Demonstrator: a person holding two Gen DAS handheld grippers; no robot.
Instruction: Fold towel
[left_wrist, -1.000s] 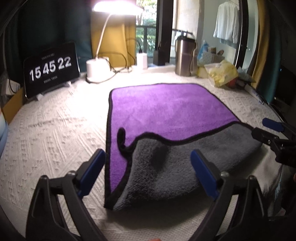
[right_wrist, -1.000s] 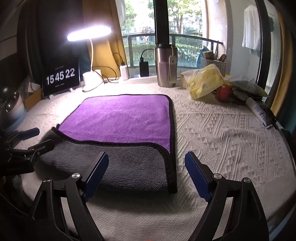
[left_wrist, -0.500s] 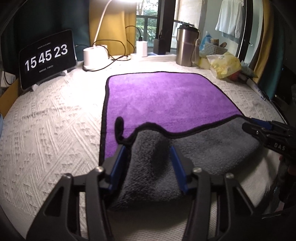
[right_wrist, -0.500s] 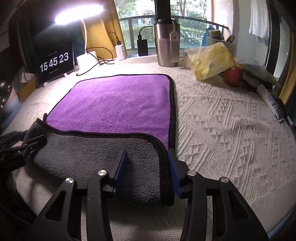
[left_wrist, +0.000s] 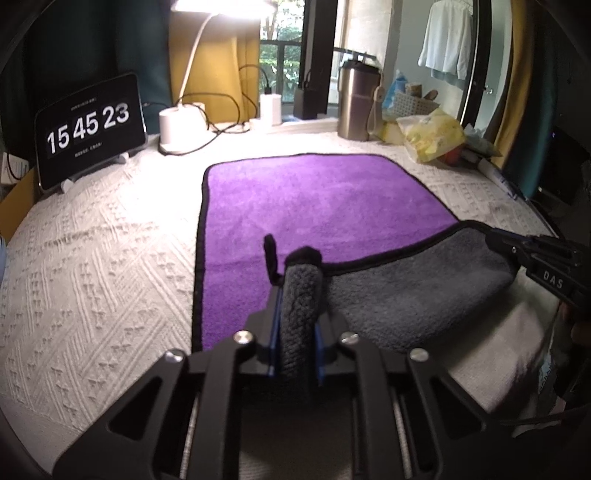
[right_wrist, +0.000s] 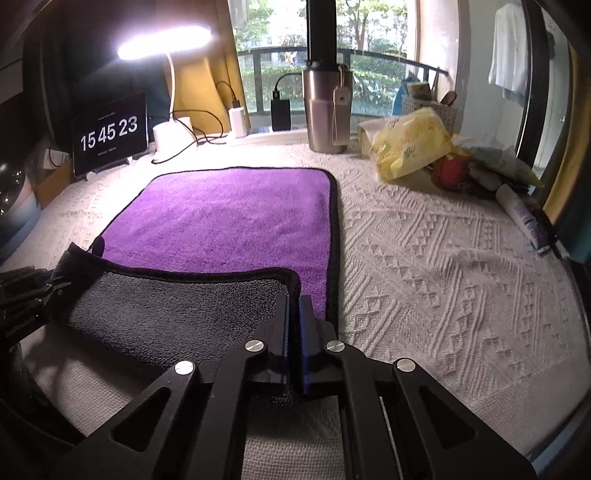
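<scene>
A towel (left_wrist: 317, 206), purple on one face and grey on the other with black trim, lies on the white textured cloth; its near edge is turned back, grey side up. My left gripper (left_wrist: 300, 291) is shut on the near left corner of the towel, bunched between the blue pads. My right gripper (right_wrist: 294, 314) is shut on the near right corner of the towel (right_wrist: 229, 218). Each gripper shows at the edge of the other's view, the right one (left_wrist: 532, 254) and the left one (right_wrist: 33, 291).
At the back stand a clock tablet (left_wrist: 90, 127), a lit desk lamp base (left_wrist: 177, 125) with cables, a steel tumbler (right_wrist: 327, 110), a yellow bag (right_wrist: 410, 146) and a red can (right_wrist: 448, 171). A tube (right_wrist: 522, 218) lies at the right edge.
Both grippers moved forward from open to shut on the towel's near corners. The left corner is now bunched and lifted a little.
</scene>
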